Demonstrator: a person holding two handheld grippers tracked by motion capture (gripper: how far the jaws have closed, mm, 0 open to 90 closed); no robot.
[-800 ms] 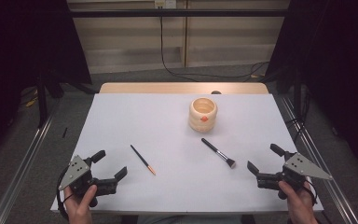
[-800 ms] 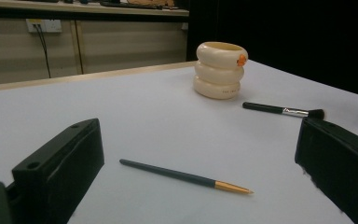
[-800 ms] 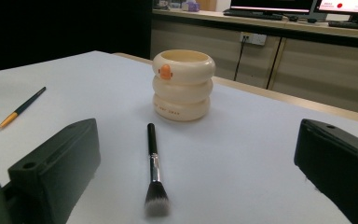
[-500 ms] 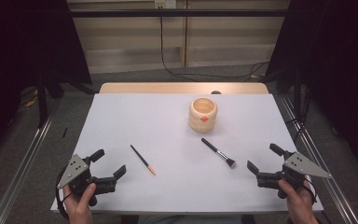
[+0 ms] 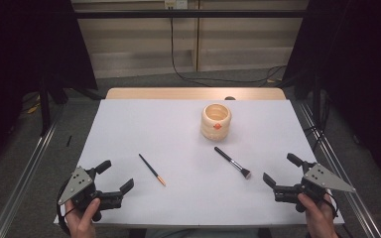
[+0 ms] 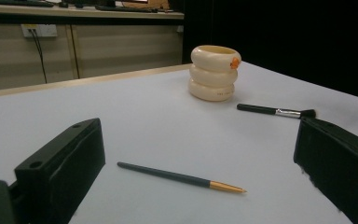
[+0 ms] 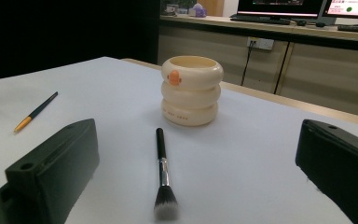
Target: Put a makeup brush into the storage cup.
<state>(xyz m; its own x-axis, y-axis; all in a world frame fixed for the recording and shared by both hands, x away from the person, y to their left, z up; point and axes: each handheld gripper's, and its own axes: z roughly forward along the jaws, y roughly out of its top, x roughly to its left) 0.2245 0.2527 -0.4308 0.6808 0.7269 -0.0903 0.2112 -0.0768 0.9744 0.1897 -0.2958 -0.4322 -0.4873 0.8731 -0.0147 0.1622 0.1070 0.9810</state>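
Note:
A cream ribbed cup (image 5: 216, 121) with an orange mark stands upright toward the far side of the white table (image 5: 178, 134); it also rises in the left gripper view (image 6: 214, 72) and the right gripper view (image 7: 192, 90). A dark pencil-like brush with an orange tip (image 5: 152, 169) (image 6: 181, 177) (image 7: 35, 111) lies left of centre. A black makeup brush (image 5: 232, 162) (image 6: 276, 111) (image 7: 162, 172) lies right of centre. My left gripper (image 5: 115, 176) rests open at the near left corner, nothing between its jaws. My right gripper (image 5: 281, 169) is open at the near right, empty too.
Metal rails (image 5: 22, 173) run along both sides of the table. A wooden strip (image 5: 193, 93) edges the far side, with cables (image 5: 188, 79) on the floor beyond. Cabinets and monitors (image 7: 279, 7) stand in the background.

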